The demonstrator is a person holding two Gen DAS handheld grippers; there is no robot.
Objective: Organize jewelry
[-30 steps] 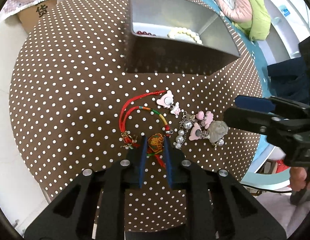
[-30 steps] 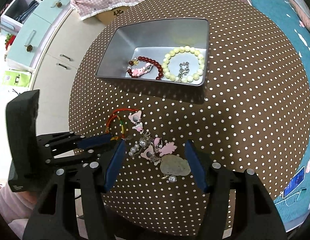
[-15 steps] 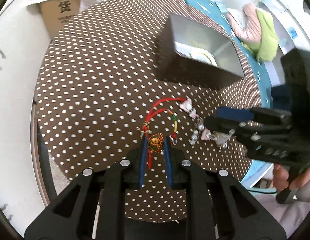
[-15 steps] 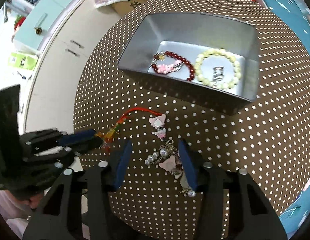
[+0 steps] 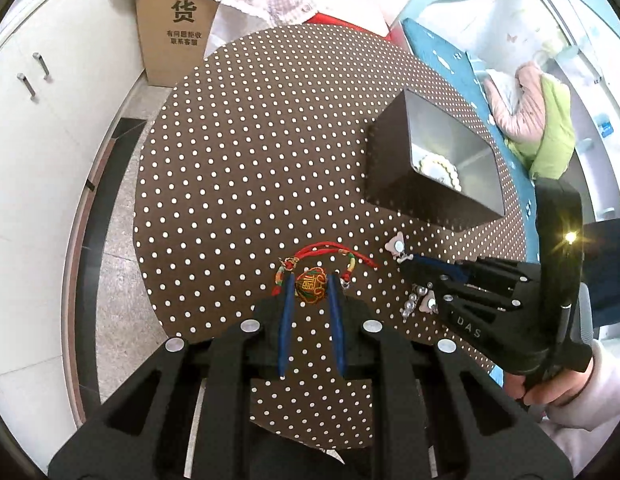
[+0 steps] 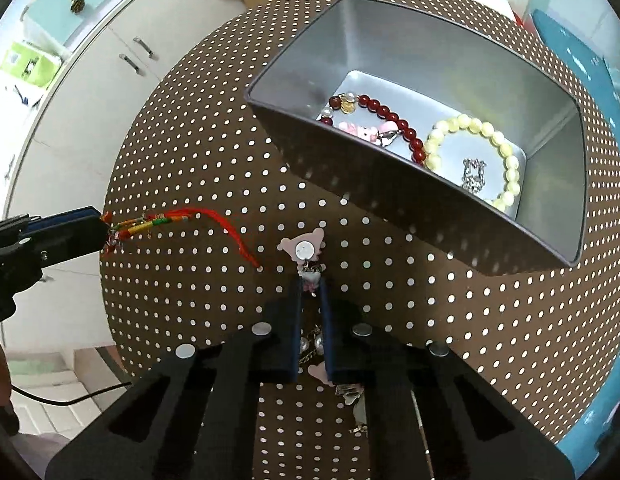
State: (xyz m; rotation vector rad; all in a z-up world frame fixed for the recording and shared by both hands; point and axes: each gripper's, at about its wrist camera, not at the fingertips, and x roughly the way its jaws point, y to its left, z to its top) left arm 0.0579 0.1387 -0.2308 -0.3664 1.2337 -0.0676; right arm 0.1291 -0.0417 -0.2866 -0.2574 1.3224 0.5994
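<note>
My left gripper [image 5: 312, 280] is shut on the round red-and-gold charm [image 5: 311, 289] of a red cord bracelet [image 5: 330, 248], whose cord trails on the table; it also shows in the right wrist view [image 6: 178, 218]. My right gripper [image 6: 310, 284] is shut on a pink-and-pearl charm chain [image 6: 310, 276]; its pink bear charm [image 6: 304, 246] lies just beyond the fingertips. In the left wrist view the right gripper [image 5: 410, 262] covers most of that chain. A silver metal box [image 6: 390, 184] holds a dark red bead bracelet [image 6: 398, 124] and a pale yellow bead bracelet [image 6: 494, 148].
The round table [image 5: 246, 168] has a brown cloth with white dots. A cardboard box [image 5: 176, 28] stands on the floor behind it, beside white cabinets [image 5: 38, 112]. A teal surface with pink and green clothing [image 5: 546, 120] lies at the right.
My left gripper has pulled back toward the table's left edge, dragging the red cord bracelet. My right gripper has closed on the charm chain and moved toward the box.
</note>
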